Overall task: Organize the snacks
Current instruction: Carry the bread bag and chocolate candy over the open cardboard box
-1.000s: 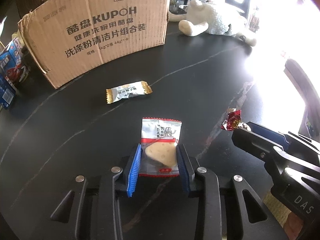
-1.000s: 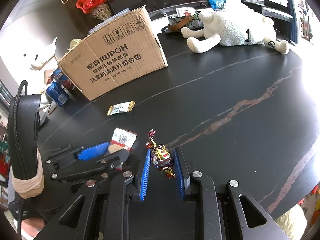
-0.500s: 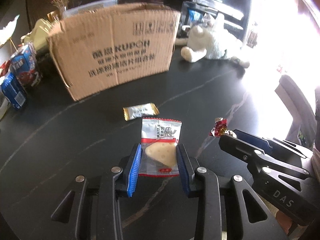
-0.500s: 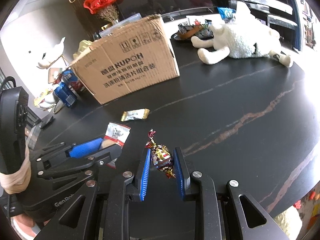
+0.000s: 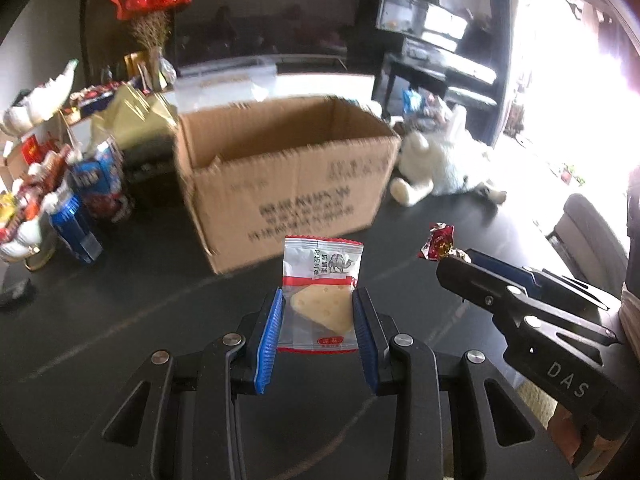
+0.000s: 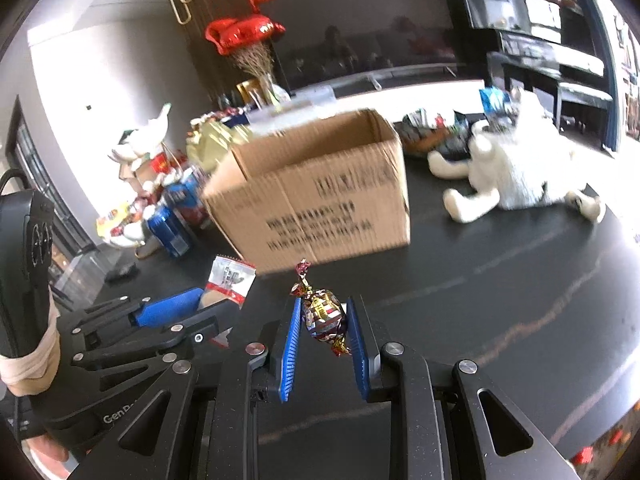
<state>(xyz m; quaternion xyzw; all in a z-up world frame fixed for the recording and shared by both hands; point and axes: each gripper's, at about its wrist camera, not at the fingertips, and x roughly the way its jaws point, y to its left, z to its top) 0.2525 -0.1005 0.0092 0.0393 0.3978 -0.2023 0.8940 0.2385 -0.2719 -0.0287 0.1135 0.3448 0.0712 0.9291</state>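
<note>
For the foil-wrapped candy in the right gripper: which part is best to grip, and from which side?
Grip the foil-wrapped candy across its plump middle, one finger on each side, as the right gripper does now. The twisted ends are thin, crinkly tails that would likely slip or tear; the middle looks like the only firm, thick part. Come along the line that leaves the tails free above and below.

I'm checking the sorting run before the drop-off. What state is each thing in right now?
left gripper: shut on the cheese snack packet, held clear of the table.
right gripper: shut on the foil-wrapped candy, off the table.
cardboard box: upright, top open, contents hidden.
plush toy: lying on the black table.
</note>
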